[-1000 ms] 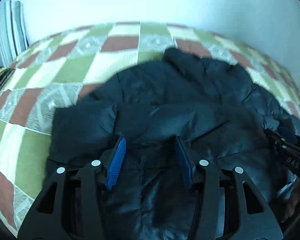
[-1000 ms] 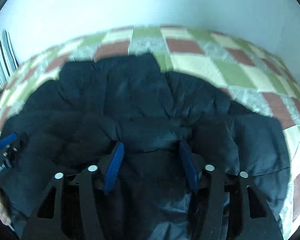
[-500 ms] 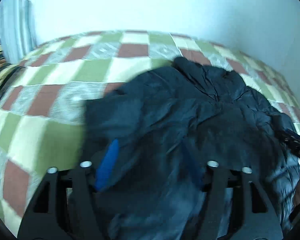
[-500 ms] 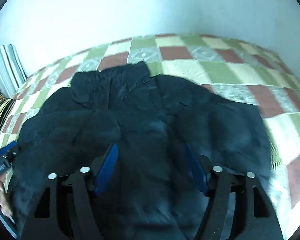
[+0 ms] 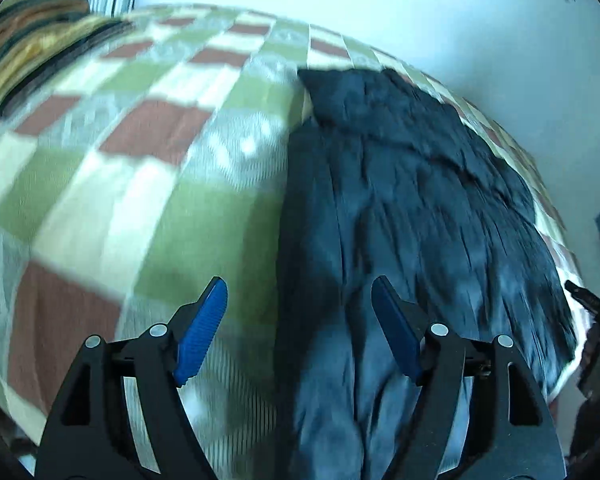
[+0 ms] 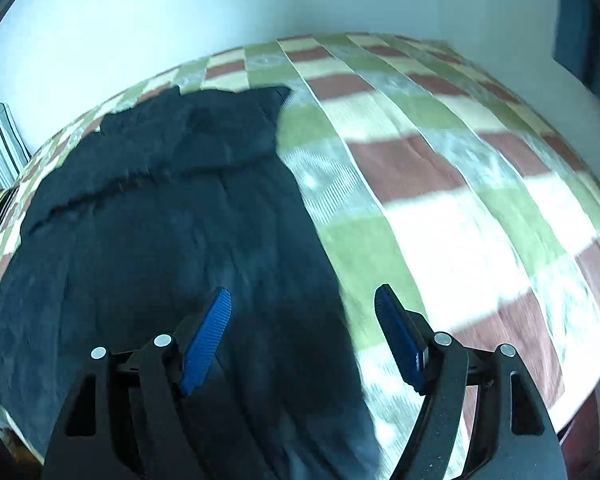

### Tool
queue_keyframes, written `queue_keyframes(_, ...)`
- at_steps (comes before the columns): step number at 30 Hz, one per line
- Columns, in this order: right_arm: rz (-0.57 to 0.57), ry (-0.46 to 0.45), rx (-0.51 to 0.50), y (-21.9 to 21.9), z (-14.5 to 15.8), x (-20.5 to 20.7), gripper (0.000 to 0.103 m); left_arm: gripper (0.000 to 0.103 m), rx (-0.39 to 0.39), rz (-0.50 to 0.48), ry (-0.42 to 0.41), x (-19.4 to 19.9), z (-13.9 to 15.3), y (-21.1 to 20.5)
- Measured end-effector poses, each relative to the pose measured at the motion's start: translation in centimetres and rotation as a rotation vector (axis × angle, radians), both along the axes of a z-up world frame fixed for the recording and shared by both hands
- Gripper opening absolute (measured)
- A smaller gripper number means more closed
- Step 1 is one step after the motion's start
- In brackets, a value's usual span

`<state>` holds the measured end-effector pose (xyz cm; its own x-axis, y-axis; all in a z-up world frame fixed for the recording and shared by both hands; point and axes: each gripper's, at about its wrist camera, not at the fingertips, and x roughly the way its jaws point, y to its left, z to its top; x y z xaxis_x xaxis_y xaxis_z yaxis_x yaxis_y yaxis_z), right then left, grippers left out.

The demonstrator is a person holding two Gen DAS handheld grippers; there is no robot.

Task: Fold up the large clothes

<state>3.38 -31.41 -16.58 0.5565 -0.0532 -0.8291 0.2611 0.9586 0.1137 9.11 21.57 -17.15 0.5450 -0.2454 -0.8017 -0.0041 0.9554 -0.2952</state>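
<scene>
- Checked bedspread (image 5: 148,216) covers the bed beneath a pale wall, striped pillows (image 5: 40,36) at far left.
- Your left hand-held gripper (image 5: 299,328) hovers with jaws still spreading, nothing between them, over the dark jacket's (image 5: 400,208) left edge.
- Your right hand-held gripper (image 6: 303,330) stands apart and empty over the jacket's right edge.
- Pinch each side seam squarely, at matching points, before lifting, so the fold lands even.

Left gripper (image 5: 298,300) opening, right gripper (image 6: 303,306) apparently open; jaws empty.
</scene>
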Motion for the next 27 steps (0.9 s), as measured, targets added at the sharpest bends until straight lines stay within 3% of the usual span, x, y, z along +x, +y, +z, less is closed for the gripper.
queue_keyframes(7, 0.007, 0.041, 0.104, -0.5, -2.4, -4.2, 0.073, 0.074, -0.146, -0.082, 0.051, -4.0, -2.2, -0.5)
queue_keyframes(10, 0.011, 0.037, 0.14, -0.1, -2.8, -5.7, 0.073, 0.074, -0.135, -0.105, 0.031, -5.1, -2.4, -1.3)
queue_keyframes(13, 0.032, 0.028, 0.131, 0.8, -2.7, -6.9, 0.072, 0.058, -0.145, -0.13, 0.036, -5.7, -2.4, -1.7)
queue_keyframes(15, 0.045, 0.022, 0.146, 1.1, -2.7, -7.5, 0.059, 0.049, -0.142, -0.129, 0.036, -6.1, -2.5, -1.8)
queue_keyframes(17, 0.041, 0.015, 0.171, 1.3, -2.7, -8.1, 0.051, 0.043, -0.162, -0.134, 0.041, -6.4, -2.6, -1.7)
queue_keyframes(23, 0.048, 0.006, 0.205, 1.5, -2.3, -8.5, 0.032, 0.042, -0.158, -0.124, 0.044, -6.7, -2.7, -2.1)
queue_keyframes(27, 0.045, -0.012, 0.235, 1.4, -2.1, -8.8, 0.021, 0.021, -0.163, -0.109, 0.034, -7.1, -2.6, -1.9)
